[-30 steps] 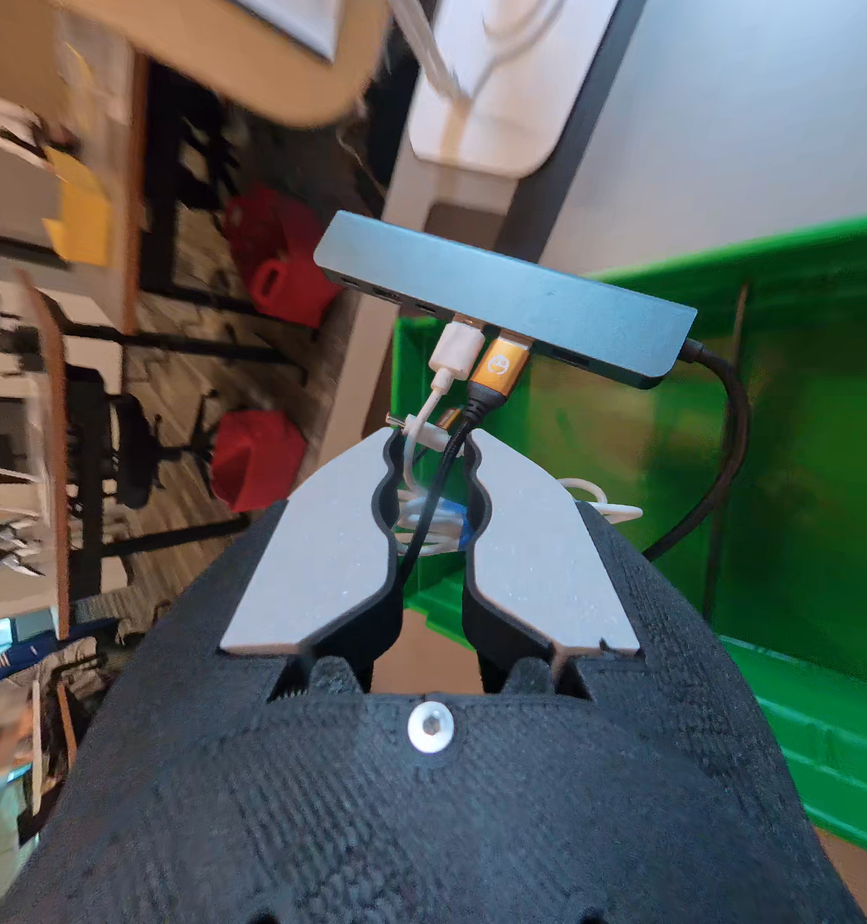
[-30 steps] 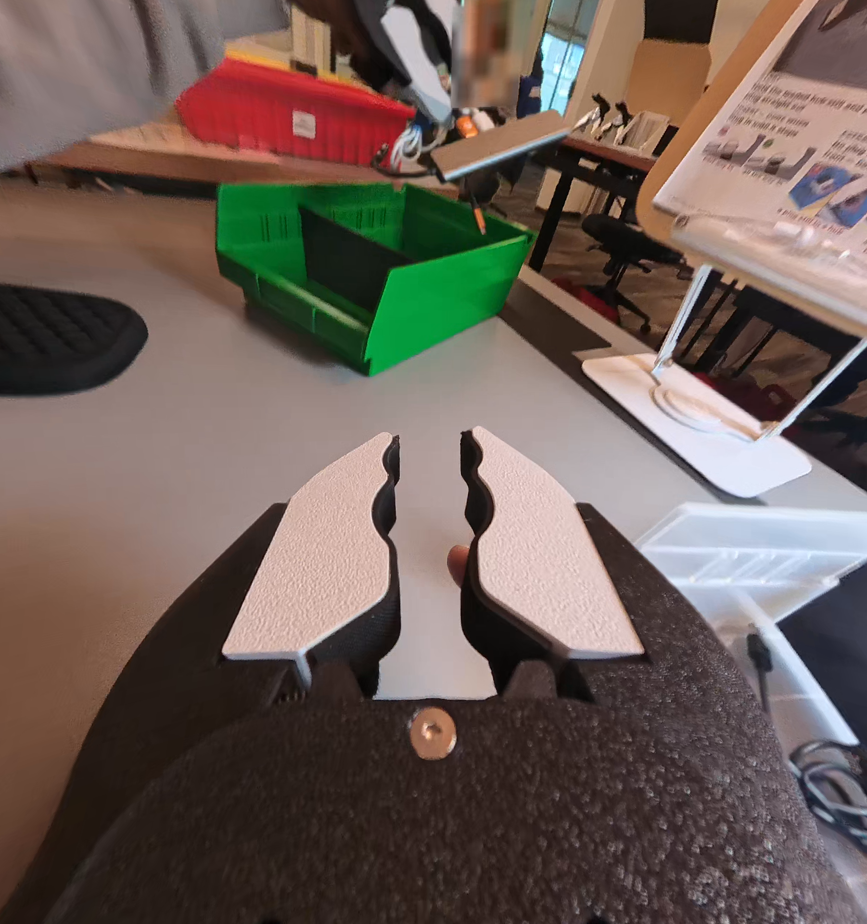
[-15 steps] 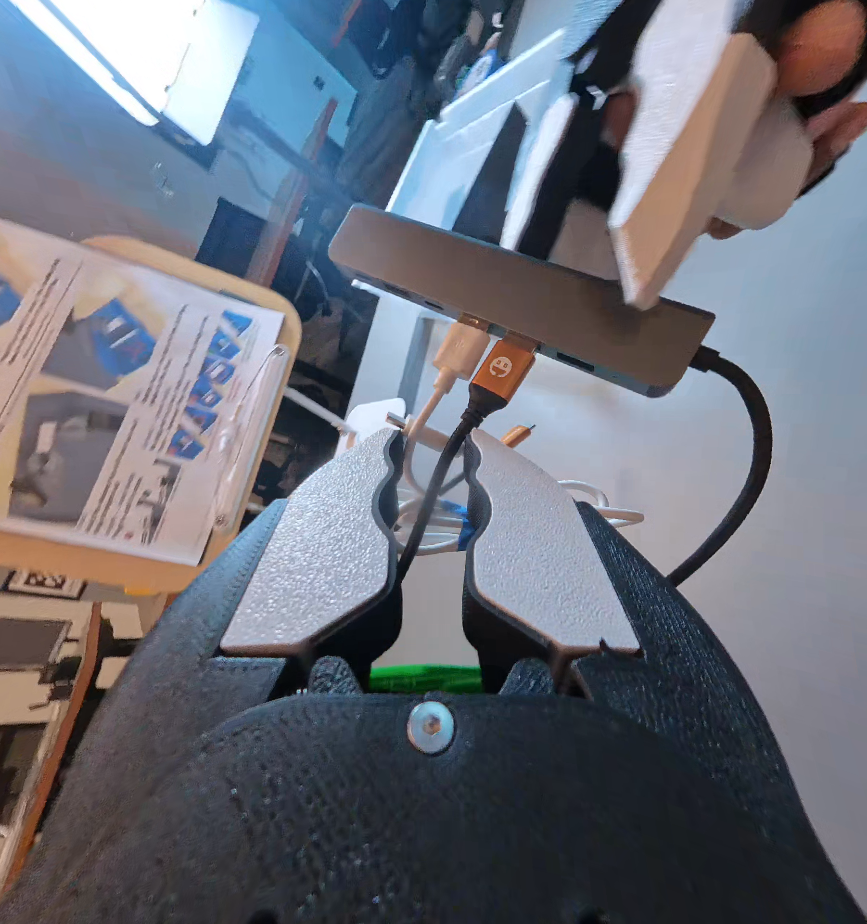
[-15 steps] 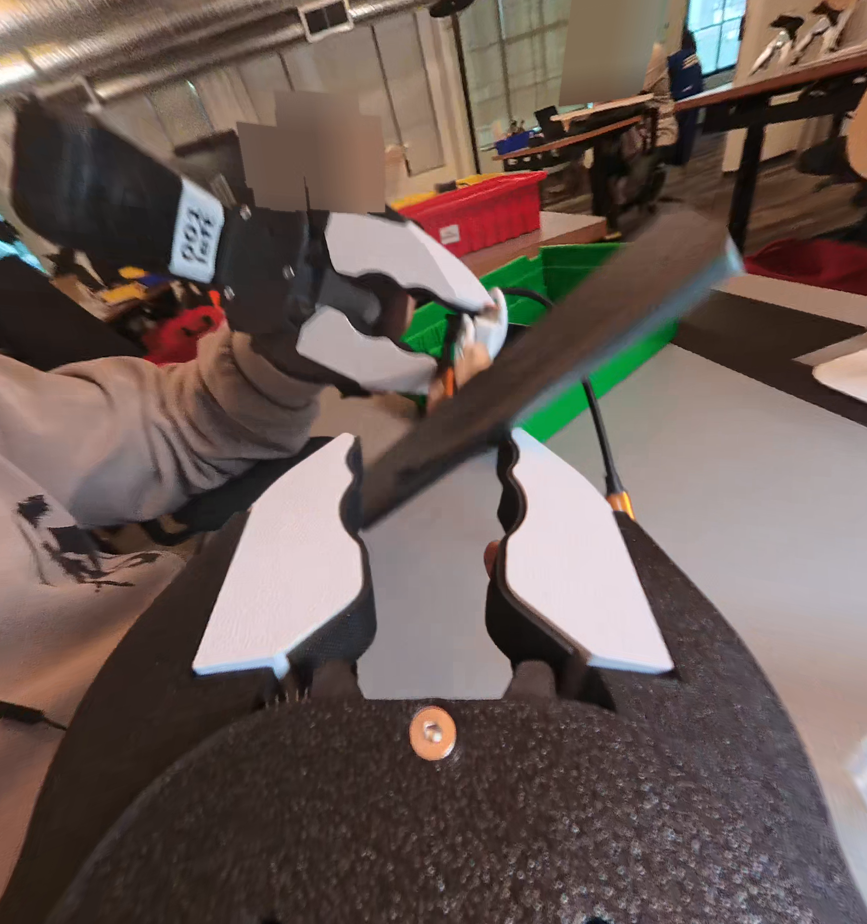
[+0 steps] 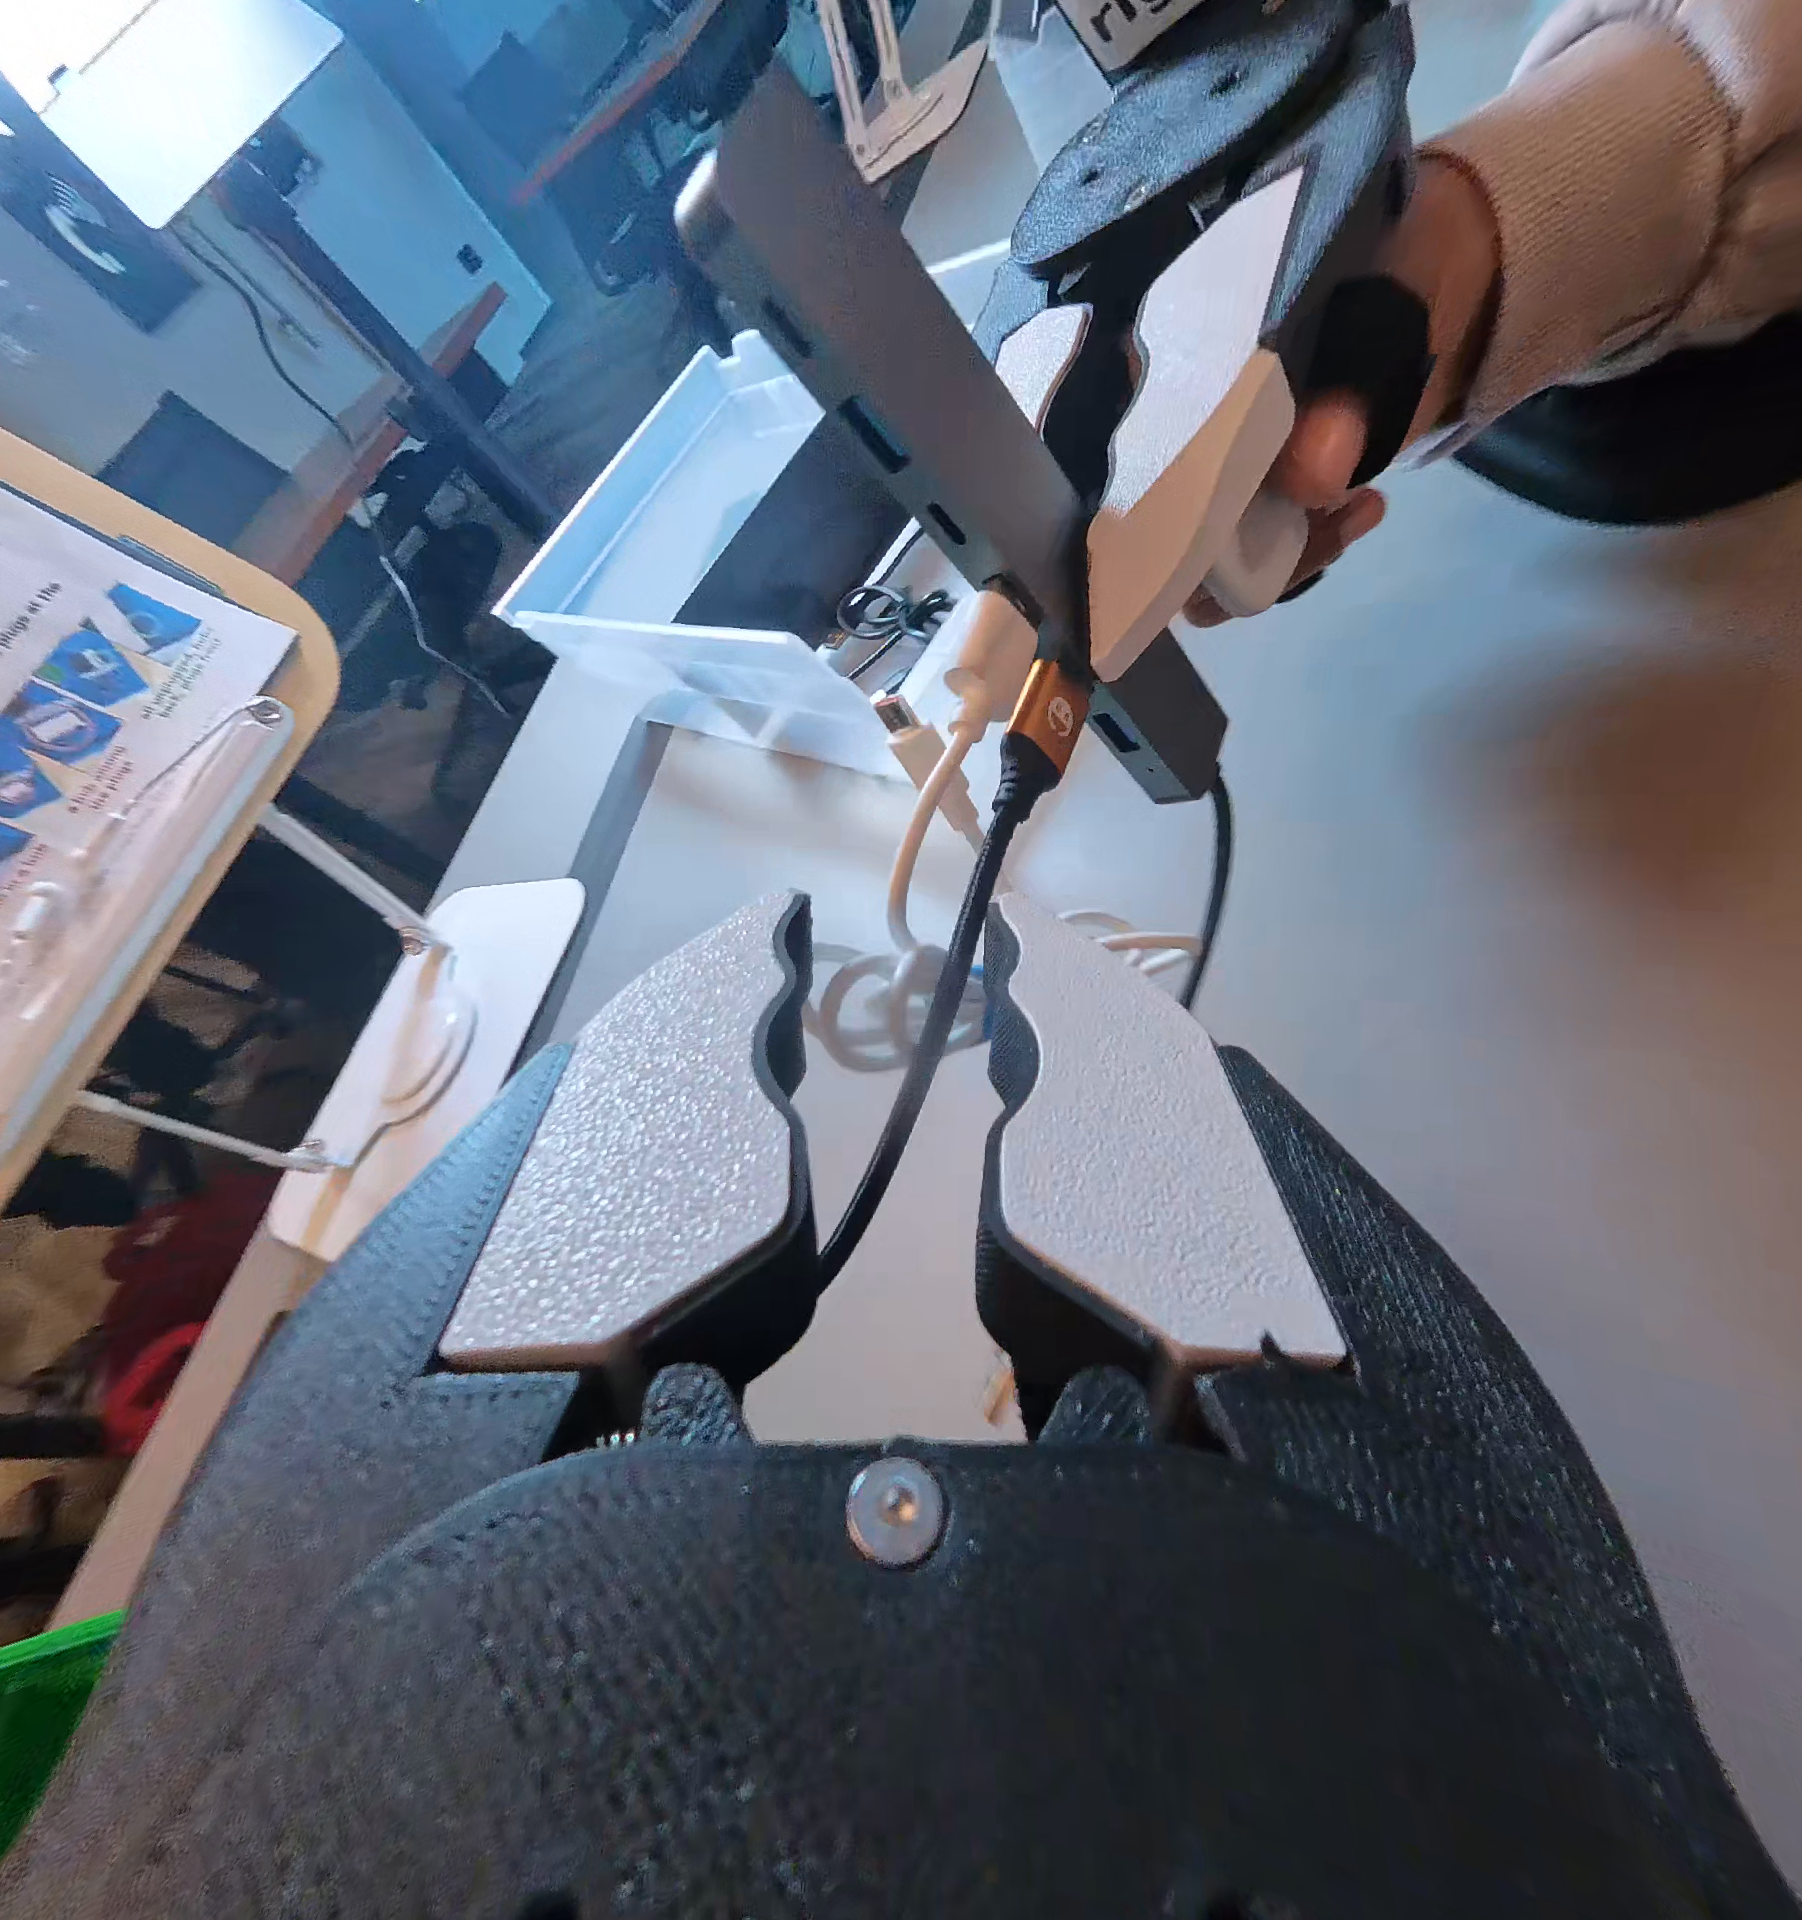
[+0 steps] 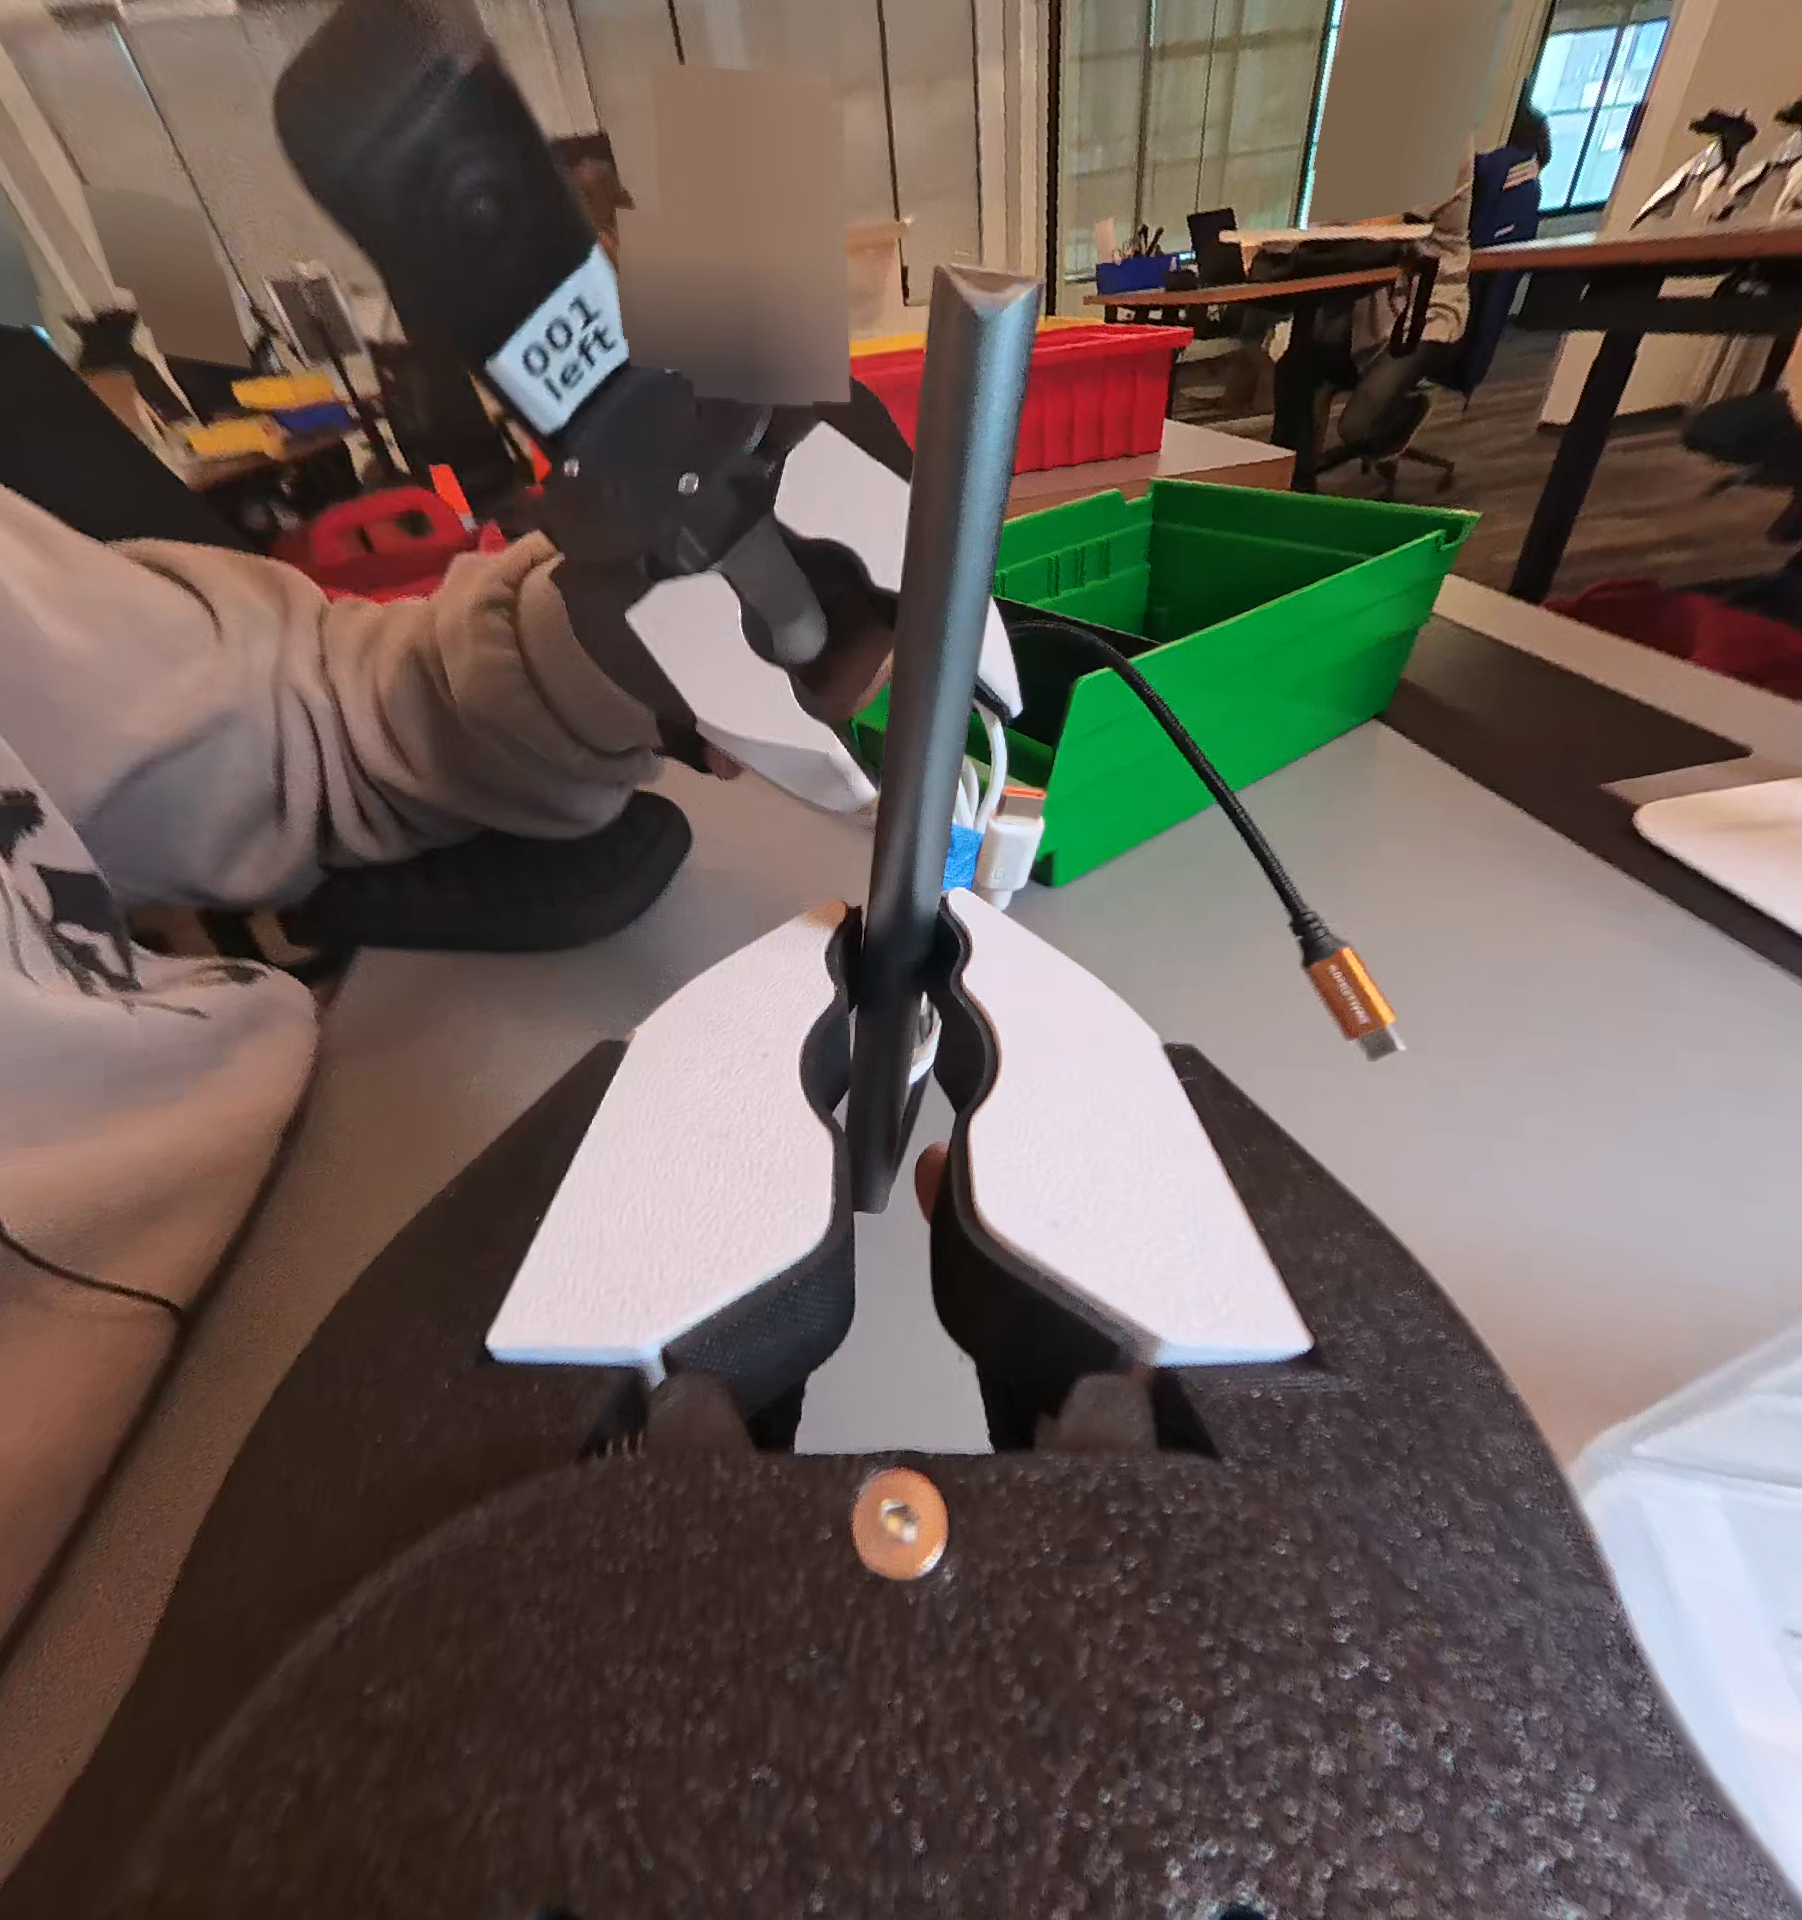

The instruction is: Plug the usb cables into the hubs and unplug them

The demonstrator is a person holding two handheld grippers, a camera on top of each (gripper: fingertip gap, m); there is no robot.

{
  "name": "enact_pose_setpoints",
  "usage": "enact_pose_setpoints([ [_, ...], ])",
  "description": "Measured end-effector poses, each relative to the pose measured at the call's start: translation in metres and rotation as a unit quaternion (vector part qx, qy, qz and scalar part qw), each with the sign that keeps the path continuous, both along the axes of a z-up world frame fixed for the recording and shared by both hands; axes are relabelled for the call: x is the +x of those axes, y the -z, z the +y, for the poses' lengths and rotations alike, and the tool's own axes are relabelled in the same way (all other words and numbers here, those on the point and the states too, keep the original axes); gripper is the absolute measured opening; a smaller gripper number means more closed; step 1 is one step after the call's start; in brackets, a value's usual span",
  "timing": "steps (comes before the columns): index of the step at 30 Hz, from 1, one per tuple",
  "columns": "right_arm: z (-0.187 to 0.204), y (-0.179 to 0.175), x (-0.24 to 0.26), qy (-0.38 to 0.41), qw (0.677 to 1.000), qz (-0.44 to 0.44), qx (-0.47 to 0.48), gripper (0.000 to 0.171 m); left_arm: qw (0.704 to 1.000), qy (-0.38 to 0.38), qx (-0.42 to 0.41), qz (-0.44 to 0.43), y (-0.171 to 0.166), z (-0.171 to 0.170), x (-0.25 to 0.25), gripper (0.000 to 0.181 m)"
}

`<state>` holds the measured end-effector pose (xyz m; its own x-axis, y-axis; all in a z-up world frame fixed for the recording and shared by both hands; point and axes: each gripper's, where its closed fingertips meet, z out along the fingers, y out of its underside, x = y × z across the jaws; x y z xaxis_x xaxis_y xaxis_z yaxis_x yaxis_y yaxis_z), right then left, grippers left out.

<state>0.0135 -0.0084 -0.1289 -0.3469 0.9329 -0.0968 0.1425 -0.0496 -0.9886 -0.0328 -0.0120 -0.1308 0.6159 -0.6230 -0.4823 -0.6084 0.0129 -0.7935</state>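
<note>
The right gripper (image 6: 902, 920) is clamped on the grey hub (image 6: 944, 665), a slim flat metal bar standing nearly upright between its wavy white textured fingers (image 6: 689, 1153), held up off the grey table (image 6: 1292, 1091). The left gripper (image 5: 895, 914) has its jaws parted with the black braided cable (image 5: 933, 1023) running through the gap; I can't honestly tell if either finger touches it, it looks loose.

That cable ends in an orange metal plug (image 5: 1051, 717) seated in the hub's side, right beside a white plug (image 5: 985, 644) on a smooth white cable (image 5: 912, 831) that coils just past the left fingertips. From the right wrist view, the cable's other orange plug (image 6: 1346, 997) dangles free to the right, above the table.

Around it: a green plastic bin (image 6: 1281, 665) with a divider sits on the far side of the table, mostly behind the hub and the left gripper. A red bin (image 6: 1042, 390) is farther back. A clear plastic tray (image 5: 668, 582) sits far left in the left wrist view, and a sheet on a white stand (image 5: 97, 769) is cut off at the left edge.

The lower end of the hub is hidden between the right fingers, and the hub's own dark lead (image 5: 1217, 883) drops behind the left gripper's right finger
</note>
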Motion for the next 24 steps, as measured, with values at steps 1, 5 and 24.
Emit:
enact_pose_setpoints([
  [1, 0.001, 0.001, 0.003, 0.002, 1.000, 0.000, 0.022, 0.010, 1.000, 0.007, -0.006, -0.013, -0.001, -0.001, 0.001, 0.032],
  [5, 0.003, 0.008, 0.008, 0.012, 0.995, -0.010, 0.103, 0.010, 0.995, 0.063, -0.027, -0.067, -0.009, -0.014, 0.014, 0.030],
  [24, -0.041, 0.013, 0.006, -0.029, 0.964, 0.004, 0.265, 0.010, 0.987, 0.122, -0.107, -0.009, 0.019, -0.037, 0.054, 0.009],
])
